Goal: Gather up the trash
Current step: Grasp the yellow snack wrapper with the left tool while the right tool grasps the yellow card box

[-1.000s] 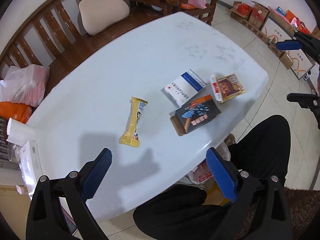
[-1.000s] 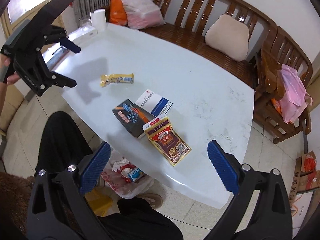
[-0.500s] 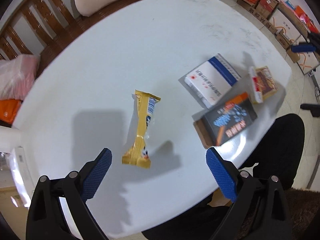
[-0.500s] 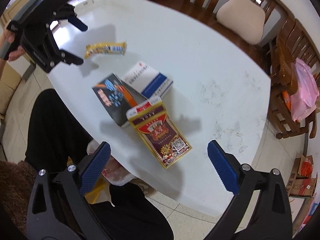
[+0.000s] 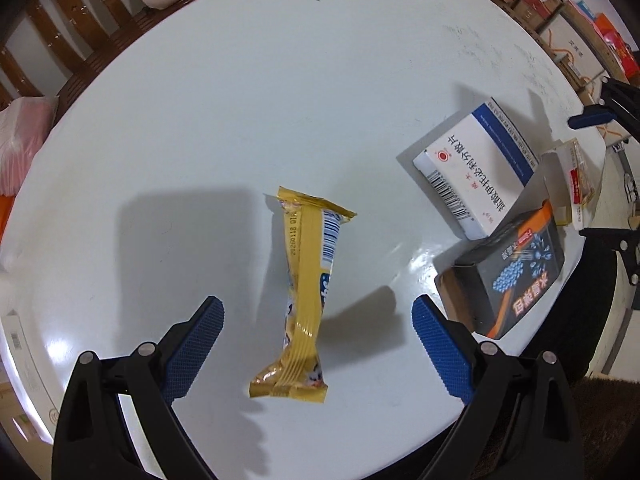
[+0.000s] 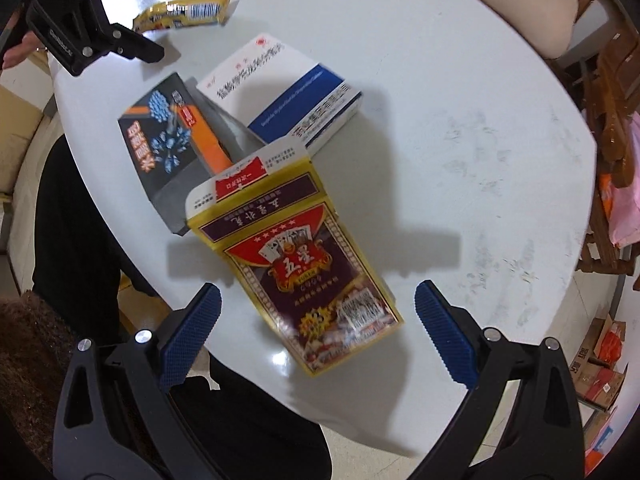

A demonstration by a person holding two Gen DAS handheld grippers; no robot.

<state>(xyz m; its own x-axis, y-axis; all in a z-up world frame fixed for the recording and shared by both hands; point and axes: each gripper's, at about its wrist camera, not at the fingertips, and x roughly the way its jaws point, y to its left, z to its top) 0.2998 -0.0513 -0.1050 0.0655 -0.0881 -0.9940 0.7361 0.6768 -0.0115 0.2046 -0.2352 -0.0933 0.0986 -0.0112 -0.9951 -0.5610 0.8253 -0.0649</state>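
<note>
Left wrist view: 1 yellow snack wrapper [image 5: 305,299], crinkled foil, lay flat on the glossy white oval table [image 5: 280,92], between the spread blue ribbed pads of the left gripper [image 5: 318,326], untouched. 3 cardboard boxes at 3 o'clock: white-blue box [image 5: 476,172], dark box w/ orange stripe [image 5: 510,276], card box [image 5: 576,184] at the rim.

Right wrist view: right gripper [image 6: 318,332] spread wide over the maroon-gold card box [image 6: 298,258], flap open, not pinching. Dark box [image 6: 170,140] & white-blue box [image 6: 280,88] at 11–12 o'clock, wrapper [image 6: 186,12] beyond. Wooden bench [image 6: 608,92] w/ 1 beige cushion [image 6: 524,4] at 2 o'clock.
</note>
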